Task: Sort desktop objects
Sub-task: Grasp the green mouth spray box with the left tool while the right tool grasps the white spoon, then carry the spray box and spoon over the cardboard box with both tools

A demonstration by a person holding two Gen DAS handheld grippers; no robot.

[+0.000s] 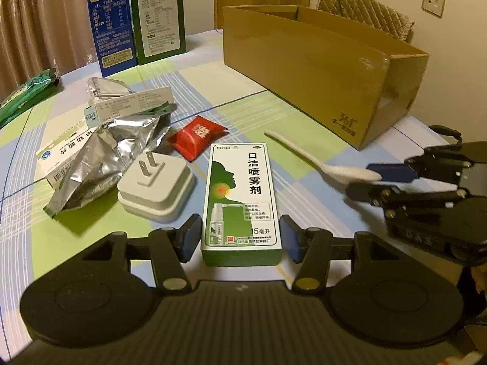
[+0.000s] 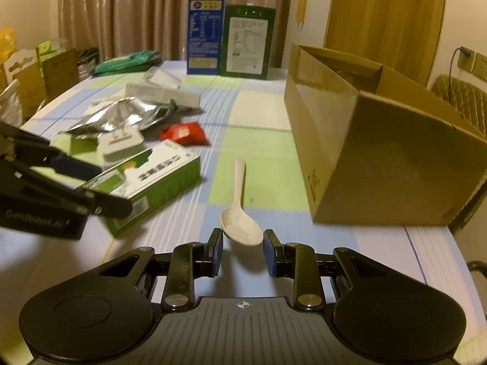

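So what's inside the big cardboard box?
The cardboard box is open on top, but both cameras sit too low to look in. Only the bare inner walls near the rim show. The bottom is hidden by its own sides, so I cannot tell what it holds.

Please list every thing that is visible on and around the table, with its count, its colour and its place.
Flat medicine spray carton: one, green and white, between the left fingers.
Plastic spoon: one, white, bowl between the right fingers.
Square plug adapter: one, white, prongs up, left of the carton.
Snack packet: one, red, behind the carton.
Crumpled foil pouches: at least two, silver, left pile.
Long pill boxes: two, white, in that pile.
Open cardboard box: one, brown, right side.
Tall cartons: two, blue and green, far edge.
Left gripper: one, black, open.
Right gripper: one, black, open.
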